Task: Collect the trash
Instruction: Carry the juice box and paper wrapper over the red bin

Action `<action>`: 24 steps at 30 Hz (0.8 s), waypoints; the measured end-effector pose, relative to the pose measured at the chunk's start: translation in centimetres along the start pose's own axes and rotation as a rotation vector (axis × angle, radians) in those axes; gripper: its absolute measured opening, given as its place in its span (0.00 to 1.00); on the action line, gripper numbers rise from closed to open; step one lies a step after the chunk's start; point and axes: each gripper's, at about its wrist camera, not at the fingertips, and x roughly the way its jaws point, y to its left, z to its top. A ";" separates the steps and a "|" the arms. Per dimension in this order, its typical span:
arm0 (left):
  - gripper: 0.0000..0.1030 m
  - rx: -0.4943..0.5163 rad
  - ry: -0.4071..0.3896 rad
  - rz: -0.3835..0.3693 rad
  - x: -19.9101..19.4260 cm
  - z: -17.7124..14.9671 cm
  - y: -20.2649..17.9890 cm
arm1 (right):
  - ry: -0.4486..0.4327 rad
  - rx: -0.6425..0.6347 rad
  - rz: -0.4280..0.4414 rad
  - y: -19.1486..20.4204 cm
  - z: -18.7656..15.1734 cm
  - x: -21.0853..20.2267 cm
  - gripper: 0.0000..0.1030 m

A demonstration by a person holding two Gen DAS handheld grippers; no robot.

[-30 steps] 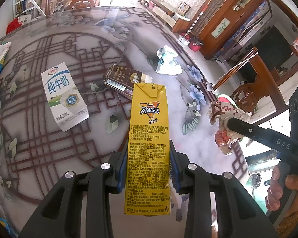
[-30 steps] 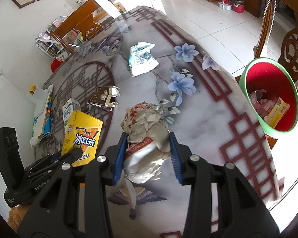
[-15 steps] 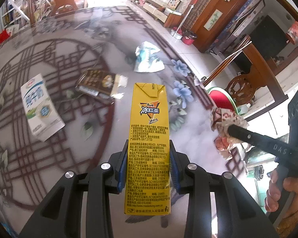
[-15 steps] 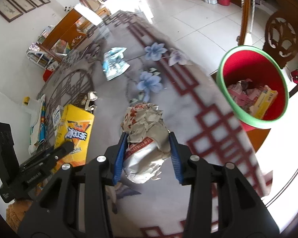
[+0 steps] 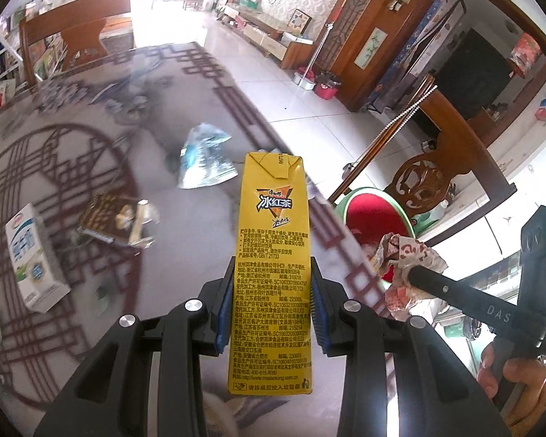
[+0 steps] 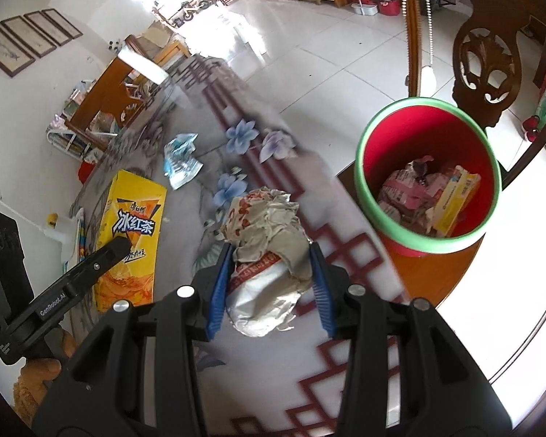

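While both hands carry a load toward the bin, the advice runs from the nearest thing outward.

Left gripper (image 5: pixel 271 313): jaws drawn in on the yellow tea carton (image 5: pixel 273 255), blue pads pressing its two long sides, the carton upright and clear of the table.

Right gripper (image 6: pixel 269 287): jaws closed narrowly around a crumpled paper wrapper (image 6: pixel 269 255), which bulges out ahead of the pads.

Table edge (image 6: pixel 345 247): the red lattice border lies just below the wrapper; the bin stands beyond it, lower than the tabletop.

Red bin (image 6: pixel 429 244): green-rimmed, on the floor beside the table, already holding pink wrappers and a yellow box.

Step in hand, as I judge it: carrying both pieces over the rim. Bring the wrapper past the table edge until it hangs inside the green ring before letting go, since loose paper may drift. Keep the carton level with it but apart, so the two tools do not knock together.

Farther off: a milk carton (image 5: pixel 32 255), a brown packet (image 5: pixel 109 222) and a silver-blue bag (image 5: pixel 204 160) lie uncollected on the table.
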 end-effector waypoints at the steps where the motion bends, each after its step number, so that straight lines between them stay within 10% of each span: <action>1: 0.32 0.000 0.000 -0.003 0.2 0.1 -0.4 | -0.001 0.003 0.000 -0.3 0.2 -0.1 0.39; 24: 0.32 0.049 0.008 -0.077 7.4 4.4 -12.1 | -0.079 0.081 -0.027 -11.4 7.4 -4.3 0.39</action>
